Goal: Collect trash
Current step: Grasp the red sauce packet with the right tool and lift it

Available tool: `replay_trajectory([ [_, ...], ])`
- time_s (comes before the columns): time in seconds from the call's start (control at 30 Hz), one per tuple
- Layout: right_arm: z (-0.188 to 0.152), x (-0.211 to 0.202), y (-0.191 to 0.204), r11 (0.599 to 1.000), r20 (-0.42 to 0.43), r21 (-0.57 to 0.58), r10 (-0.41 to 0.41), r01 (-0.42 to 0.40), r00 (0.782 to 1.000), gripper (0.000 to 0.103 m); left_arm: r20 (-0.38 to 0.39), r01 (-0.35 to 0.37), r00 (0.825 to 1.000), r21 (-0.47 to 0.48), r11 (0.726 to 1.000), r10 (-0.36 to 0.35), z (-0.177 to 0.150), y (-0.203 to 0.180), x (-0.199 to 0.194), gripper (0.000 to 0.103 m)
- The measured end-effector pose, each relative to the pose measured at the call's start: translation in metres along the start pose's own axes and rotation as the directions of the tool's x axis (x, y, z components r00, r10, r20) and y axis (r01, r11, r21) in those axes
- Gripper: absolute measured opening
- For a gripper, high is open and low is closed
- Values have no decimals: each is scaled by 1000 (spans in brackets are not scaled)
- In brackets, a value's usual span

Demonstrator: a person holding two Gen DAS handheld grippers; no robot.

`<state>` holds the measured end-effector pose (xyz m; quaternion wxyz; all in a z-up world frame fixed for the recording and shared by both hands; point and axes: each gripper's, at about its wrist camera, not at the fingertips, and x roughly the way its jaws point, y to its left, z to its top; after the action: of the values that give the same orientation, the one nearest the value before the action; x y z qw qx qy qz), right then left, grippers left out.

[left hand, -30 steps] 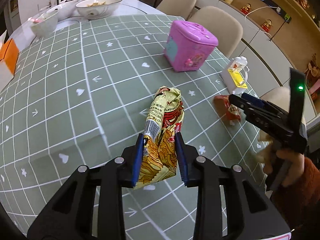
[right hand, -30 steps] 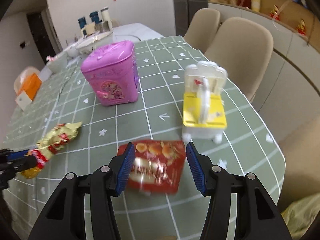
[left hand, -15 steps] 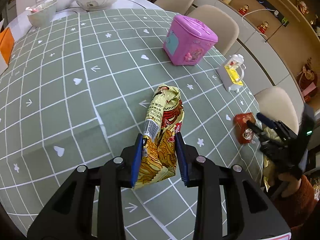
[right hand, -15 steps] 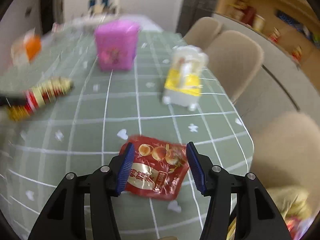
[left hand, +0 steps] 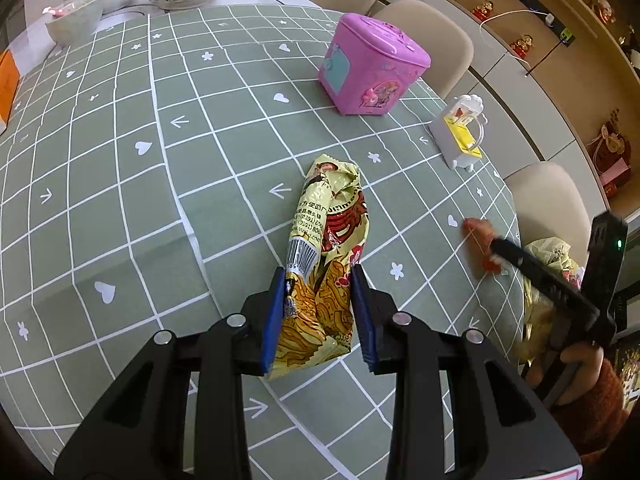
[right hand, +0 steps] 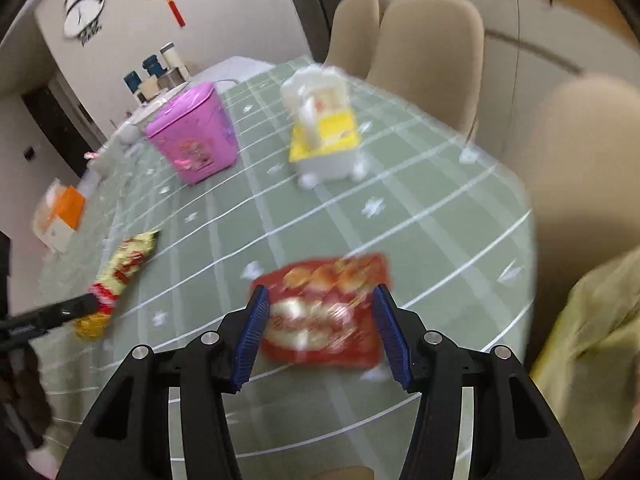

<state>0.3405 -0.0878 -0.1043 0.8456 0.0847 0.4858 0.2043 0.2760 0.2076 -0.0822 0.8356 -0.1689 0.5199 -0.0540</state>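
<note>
Left hand-held gripper (left hand: 318, 316) is clenched on the yellow noodle packet (left hand: 326, 256), low centre of the left wrist view, the packet's far end lying on the green checked desk (left hand: 120, 140). Over on the right wrist view, blurred, the right hand-held gripper (right hand: 322, 332) straddles the red snack packet (right hand: 324, 312), bottom centre; whether the blue pads press it, I cannot tell. Pink toy box (left hand: 372, 66) sits upper right, the white-and-yellow toy (left hand: 462, 138) just beyond.
</note>
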Motion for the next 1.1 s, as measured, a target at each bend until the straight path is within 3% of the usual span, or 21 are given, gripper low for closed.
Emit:
replay_trajectory([
  [0.1, -15, -3, 29, 991, -30, -83, 102, -104, 994, 51, 2, -3, 1000, -8, 1000, 3, 0, 2, -2, 30],
  [0.27, -17, -18, 63, 942, 48, -334, 44, -26, 998, 51, 6, -3, 1000, -15, 1000, 3, -2, 5, -6, 30],
  [0.37, -12, -4, 67, 895, 9, -445, 31, -24, 999, 51, 0, -5, 1000, -18, 1000, 5, -5, 6, -6, 30],
  [0.47, -9, 12, 75, 820, 10, -573, -10, 14, 1000, 51, -1, -6, 1000, -16, 1000, 6, -8, 6, -8, 30],
  [0.5, -8, 19, 77, 787, -5, -616, -14, 8, 1000, 51, -1, -6, 1000, -15, 1000, 6, -9, 7, -9, 30],
  [0.57, 0, 27, 71, 761, -49, -648, -5, -28, 999, 51, -2, -6, 1000, -15, 1000, 6, -10, 8, -10, 30],
  [0.7, 13, 36, 55, 790, -129, -605, 20, -95, 991, 51, -4, 6, 1000, -14, 1000, -6, -12, 11, -11, 30],
  [0.83, 27, 34, 28, 888, -162, -434, 85, -149, 983, 51, -4, 38, 999, -2, 999, -38, -15, 14, -10, 30],
  [0.9, 27, 34, 22, 912, -171, -377, 103, -161, 980, 55, -4, 58, 998, 5, 998, -58, -16, 15, -9, 30],
  [1.0, 16, 30, 33, 913, -193, -363, 122, -186, 974, 57, -6, 83, 997, 3, 997, -83, -16, 17, -6, 30],
  [1.1, -2, 25, 51, 882, -177, -453, 55, -131, 983, 58, 7, 90, 996, -13, 996, -90, -19, 17, -6, 30],
])
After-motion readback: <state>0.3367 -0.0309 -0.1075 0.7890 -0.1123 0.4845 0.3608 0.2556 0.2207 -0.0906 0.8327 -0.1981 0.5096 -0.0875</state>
